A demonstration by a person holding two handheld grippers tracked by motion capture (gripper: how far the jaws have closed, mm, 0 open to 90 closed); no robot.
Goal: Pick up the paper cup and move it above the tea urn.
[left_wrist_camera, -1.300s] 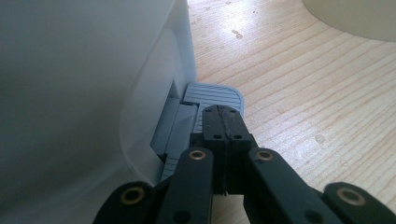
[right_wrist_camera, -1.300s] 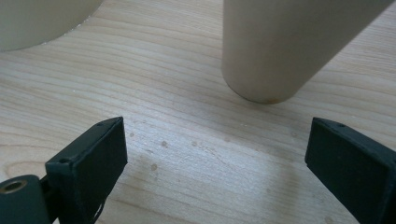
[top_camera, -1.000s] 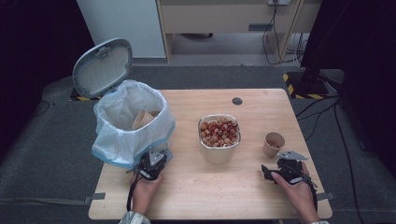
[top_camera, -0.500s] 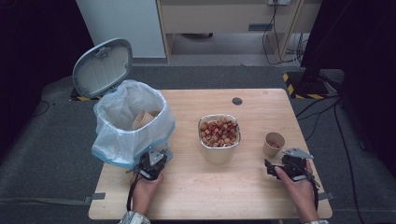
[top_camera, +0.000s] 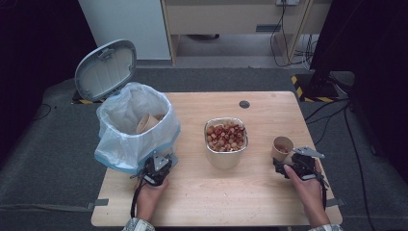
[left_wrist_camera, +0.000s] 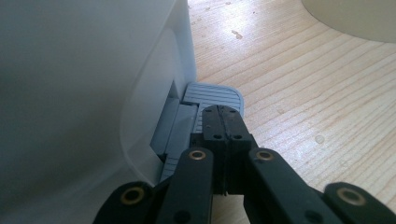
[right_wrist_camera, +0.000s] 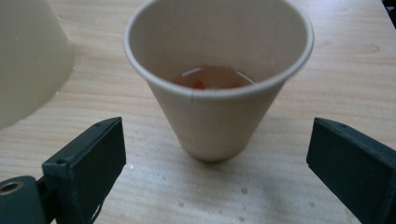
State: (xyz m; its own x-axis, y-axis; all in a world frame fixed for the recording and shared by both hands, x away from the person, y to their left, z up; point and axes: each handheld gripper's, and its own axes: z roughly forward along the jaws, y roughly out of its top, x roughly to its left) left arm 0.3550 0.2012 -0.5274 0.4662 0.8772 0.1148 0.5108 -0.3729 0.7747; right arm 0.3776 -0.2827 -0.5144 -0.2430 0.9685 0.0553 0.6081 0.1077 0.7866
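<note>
The paper cup stands upright on the wooden table straight ahead of the right gripper, whose jaws are spread wide, one on each side of the cup's base and clear of it. A little reddish liquid lies at the bottom of the cup. The left gripper has its jaws clenched together, empty, with the tips pressing down on the grey pedal of the bagged bin, whose lid stands open.

The step in hand looks like the approach to grasp the cup, probably to bin it. The next move calls for sliding the jaws forward around the cup wall and closing gently, since thin paper would crush and spill.

To the left of the right jaws sits the pale container of reddish pieces, between cup and bin, so the carry must clear it.
</note>
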